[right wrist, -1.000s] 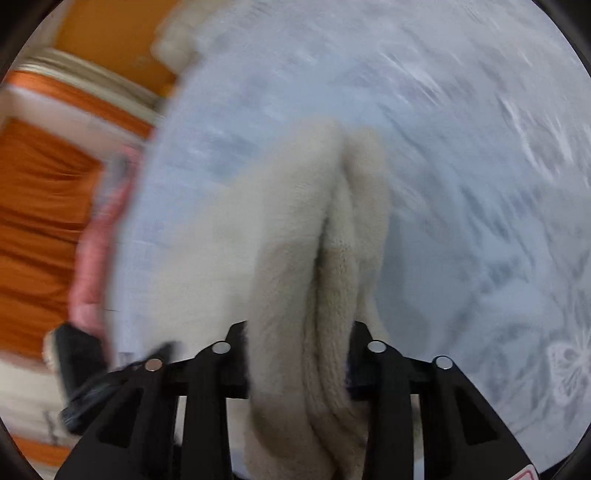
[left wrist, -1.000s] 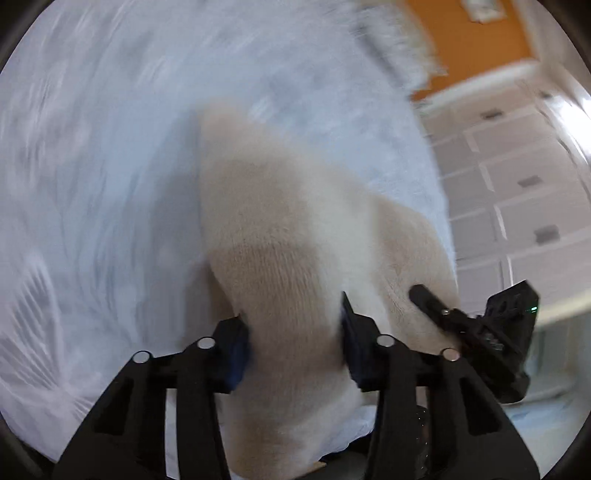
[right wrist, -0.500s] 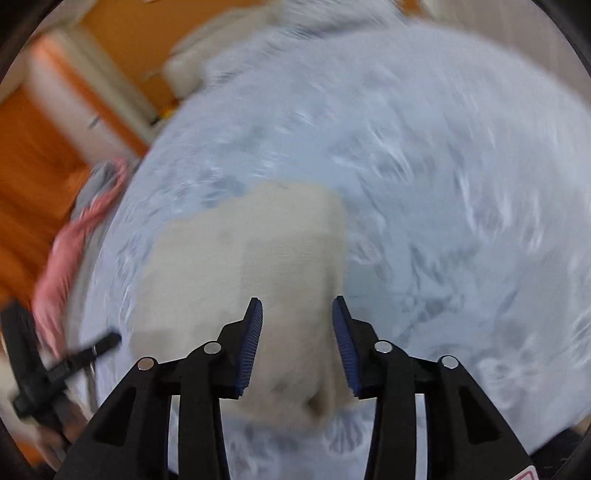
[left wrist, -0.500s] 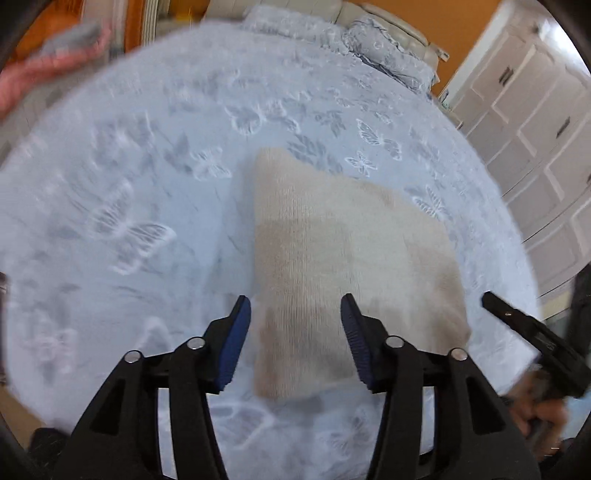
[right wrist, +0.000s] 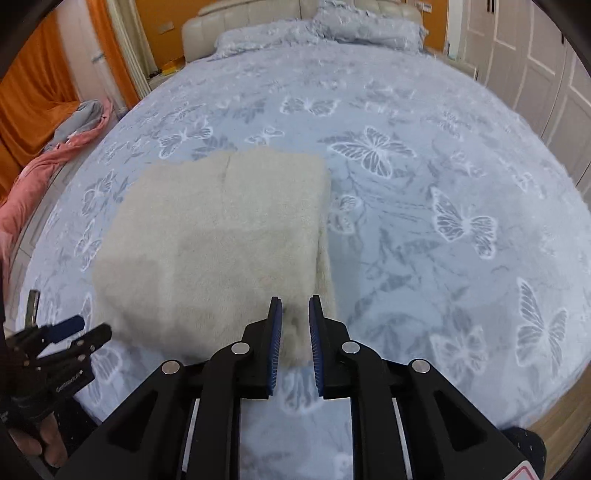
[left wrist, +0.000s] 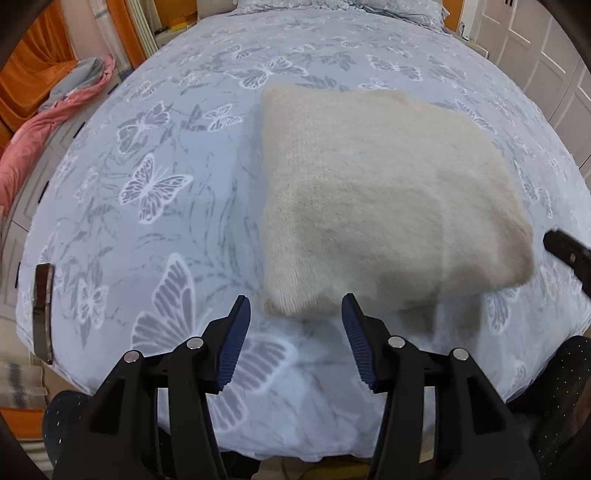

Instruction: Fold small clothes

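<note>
A cream fuzzy knit garment (left wrist: pixel 373 206) lies folded into a rough square on the blue butterfly bedspread (left wrist: pixel 155 192). My left gripper (left wrist: pixel 295 317) is open and empty, raised just short of the garment's near left corner. In the right wrist view the garment (right wrist: pixel 214 240) lies left of centre. My right gripper (right wrist: pixel 295 317) is above its near right corner, jaws narrowly apart with nothing between them. The left gripper also shows at the lower left of the right wrist view (right wrist: pixel 79 332). The right gripper's finger tip (left wrist: pixel 565 247) pokes in at the right edge of the left wrist view.
A pink and grey blanket (left wrist: pixel 48 118) hangs off the bed's left side. A dark slim object (left wrist: pixel 42 310) lies at the bed's near left edge. Pillows (right wrist: pixel 369 26) and a headboard are at the far end. White wardrobe doors (right wrist: pixel 535 66) stand to the right.
Both grippers let go of the cream garment and pulled back and up. The garment now lies flat and folded on the bed. The right jaws have narrowed.
</note>
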A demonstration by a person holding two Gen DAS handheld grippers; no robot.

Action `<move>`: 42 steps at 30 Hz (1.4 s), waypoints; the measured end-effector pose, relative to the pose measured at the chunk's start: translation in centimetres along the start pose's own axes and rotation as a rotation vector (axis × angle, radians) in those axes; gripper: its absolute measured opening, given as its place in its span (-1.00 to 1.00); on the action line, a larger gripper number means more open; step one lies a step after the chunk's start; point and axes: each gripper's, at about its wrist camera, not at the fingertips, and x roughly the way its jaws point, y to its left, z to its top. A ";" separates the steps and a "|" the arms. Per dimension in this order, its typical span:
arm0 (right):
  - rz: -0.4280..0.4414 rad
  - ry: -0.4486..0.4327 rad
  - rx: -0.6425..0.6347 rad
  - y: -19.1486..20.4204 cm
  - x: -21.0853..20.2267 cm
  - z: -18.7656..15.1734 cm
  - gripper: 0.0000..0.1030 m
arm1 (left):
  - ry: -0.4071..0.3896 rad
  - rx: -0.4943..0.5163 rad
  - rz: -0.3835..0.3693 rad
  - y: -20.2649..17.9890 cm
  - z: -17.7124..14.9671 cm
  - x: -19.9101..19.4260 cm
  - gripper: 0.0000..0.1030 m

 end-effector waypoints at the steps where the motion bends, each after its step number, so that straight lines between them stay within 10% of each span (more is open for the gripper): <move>1: 0.005 -0.002 0.012 0.1 -0.5 -0.8 -0.74 | -0.006 0.000 0.002 -0.2 0.0 -0.3 -0.02; 16: -0.011 -0.014 0.071 -0.3 -3.5 -7.0 -0.04 | -0.053 -0.015 0.054 -2.0 -4.1 -3.6 0.18; 26: -0.005 -0.011 0.060 0.5 -4.2 -8.8 0.02 | -0.050 -0.012 0.055 -2.5 -5.9 -4.1 0.18; 36: 0.120 0.032 0.179 -2.8 -0.1 -1.6 0.17 | 0.016 -0.415 -0.319 6.3 0.7 -0.3 0.55; 42: 0.150 0.118 0.203 -2.9 5.9 3.1 0.19 | 0.098 -0.477 -0.371 8.4 4.8 6.3 0.61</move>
